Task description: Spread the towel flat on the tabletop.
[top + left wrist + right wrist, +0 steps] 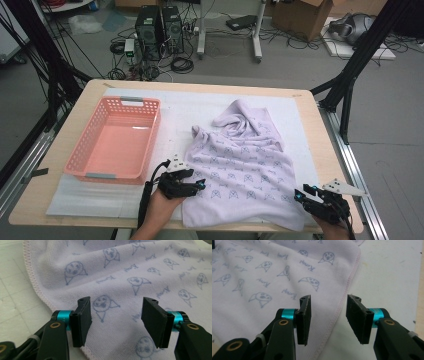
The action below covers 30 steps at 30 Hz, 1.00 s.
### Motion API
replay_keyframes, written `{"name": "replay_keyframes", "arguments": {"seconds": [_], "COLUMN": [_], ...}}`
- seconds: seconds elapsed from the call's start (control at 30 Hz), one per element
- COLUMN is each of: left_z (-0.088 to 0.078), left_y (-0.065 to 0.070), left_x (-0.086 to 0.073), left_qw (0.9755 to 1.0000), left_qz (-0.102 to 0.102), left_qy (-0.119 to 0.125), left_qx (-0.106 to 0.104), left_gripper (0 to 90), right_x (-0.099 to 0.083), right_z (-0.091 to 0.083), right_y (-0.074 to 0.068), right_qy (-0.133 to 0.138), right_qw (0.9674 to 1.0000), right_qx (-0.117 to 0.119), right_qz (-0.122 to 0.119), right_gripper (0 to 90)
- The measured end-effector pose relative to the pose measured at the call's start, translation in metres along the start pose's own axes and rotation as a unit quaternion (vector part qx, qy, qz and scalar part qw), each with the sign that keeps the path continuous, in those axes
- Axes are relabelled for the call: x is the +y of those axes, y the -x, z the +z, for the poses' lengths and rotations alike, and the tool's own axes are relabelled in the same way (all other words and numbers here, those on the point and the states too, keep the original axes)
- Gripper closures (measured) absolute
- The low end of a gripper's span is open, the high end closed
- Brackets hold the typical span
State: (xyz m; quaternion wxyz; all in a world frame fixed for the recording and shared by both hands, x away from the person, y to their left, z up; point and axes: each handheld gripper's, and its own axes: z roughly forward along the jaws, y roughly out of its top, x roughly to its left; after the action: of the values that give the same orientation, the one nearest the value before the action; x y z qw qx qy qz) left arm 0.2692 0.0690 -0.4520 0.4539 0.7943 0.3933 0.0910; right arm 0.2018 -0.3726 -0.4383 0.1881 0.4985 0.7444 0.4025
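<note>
The left black two-finger gripper (199, 185) and the right black two-finger gripper (302, 193) share a build: flat matte black fingers (82, 320) with small screw holes, teal collars, brass rivets in glossy arms. Black cables trail back; grey three-cornered plates sit on top.

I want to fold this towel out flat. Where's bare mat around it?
Bare white mat lies between the pink basket and the towel, and along the far edge. The near edge is crowded by both tools.
</note>
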Motion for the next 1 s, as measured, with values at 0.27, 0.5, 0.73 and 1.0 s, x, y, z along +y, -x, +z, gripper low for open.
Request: {"name": "replay_keyframes", "arguments": {"seconds": [0.27,0.5,0.73,1.0], "left_z": [0.006,0.005,0.004,0.013], "left_y": [0.017,0.011,-0.004,-0.023], "left_x": [0.0,0.002,0.009,0.017], "left_qw": [0.9964,0.9987,0.9997,0.9976], "left_qz": [0.064,0.045,0.01,0.007], "left_qy": [-0.014,-0.014,-0.001,0.014], "left_qx": [0.053,0.019,0.023,0.067], "left_gripper": [43.7,87.1,87.9,87.8], "right_x": [0.014,0.023,0.024,0.036], "right_z": [0.024,0.041,0.048,0.066], "right_y": [0.009,0.003,0.009,0.001], "right_qy": [-0.021,-0.045,-0.018,0.0], "right_qw": [0.9995,0.9969,0.9994,0.9955], "right_qx": [0.013,0.016,0.007,-0.075], "right_qz": [-0.02,-0.063,-0.028,-0.057], "right_gripper": [53.6,86.3,87.1,87.1]}}
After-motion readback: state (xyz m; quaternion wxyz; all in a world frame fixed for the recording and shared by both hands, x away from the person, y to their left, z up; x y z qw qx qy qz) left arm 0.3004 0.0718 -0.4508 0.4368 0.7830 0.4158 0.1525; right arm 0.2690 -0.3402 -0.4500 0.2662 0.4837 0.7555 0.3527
